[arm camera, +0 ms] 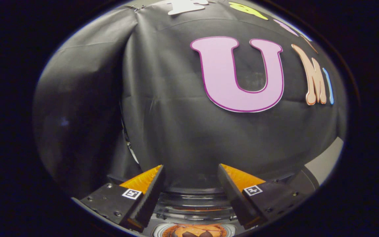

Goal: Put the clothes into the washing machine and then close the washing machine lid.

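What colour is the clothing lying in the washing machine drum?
Orange with dark patches, seen in the gripper view: the clothing lies below and between the open gripper.

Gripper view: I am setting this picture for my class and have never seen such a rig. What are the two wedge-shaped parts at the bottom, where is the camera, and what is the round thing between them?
The camera rides on a hand-held gripper and looks forward along its two fingers; those are the wedges you see. A person carries this tool; there is no robot arm. The fingers stand wide apart and hold nothing. Between and below them is a round, dark, ribbed opening, probably the washing machine, with orange cloth low in it, most likely the clothes. Whether the lid is open I cannot tell. Behind hangs the booth's black cloth wall. The wide lens bends the picture into a round shape.
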Motion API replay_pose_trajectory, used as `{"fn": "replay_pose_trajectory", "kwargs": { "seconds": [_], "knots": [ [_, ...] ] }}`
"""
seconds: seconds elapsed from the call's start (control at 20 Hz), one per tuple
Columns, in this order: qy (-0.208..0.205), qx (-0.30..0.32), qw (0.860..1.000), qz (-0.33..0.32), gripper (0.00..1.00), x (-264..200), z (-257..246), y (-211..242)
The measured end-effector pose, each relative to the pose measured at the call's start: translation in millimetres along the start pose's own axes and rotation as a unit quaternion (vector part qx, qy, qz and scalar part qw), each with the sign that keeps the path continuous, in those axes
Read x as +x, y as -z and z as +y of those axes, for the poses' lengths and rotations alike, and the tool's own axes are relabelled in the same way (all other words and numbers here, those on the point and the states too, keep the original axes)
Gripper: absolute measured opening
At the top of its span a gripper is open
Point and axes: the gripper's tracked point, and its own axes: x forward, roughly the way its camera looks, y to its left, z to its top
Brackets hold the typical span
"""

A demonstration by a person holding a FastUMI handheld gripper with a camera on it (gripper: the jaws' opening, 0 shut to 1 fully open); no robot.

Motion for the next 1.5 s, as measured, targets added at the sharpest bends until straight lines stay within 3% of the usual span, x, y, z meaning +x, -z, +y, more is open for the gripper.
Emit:
{"fn": "replay_pose_trajectory", "kwargs": {
  "seconds": [0.3, 0.6, 1.5],
  "knots": [
    [0.021, -0.010, 0.999, 0.022, 0.97, 17.2, -5.7, 12.1],
    [0.015, -0.009, 0.999, 0.052, 0.97, 14.7, -7.0, 17.6],
    [-0.002, -0.012, 0.998, 0.057, 0.97, 15.8, -6.5, 18.4]
  ]
}}
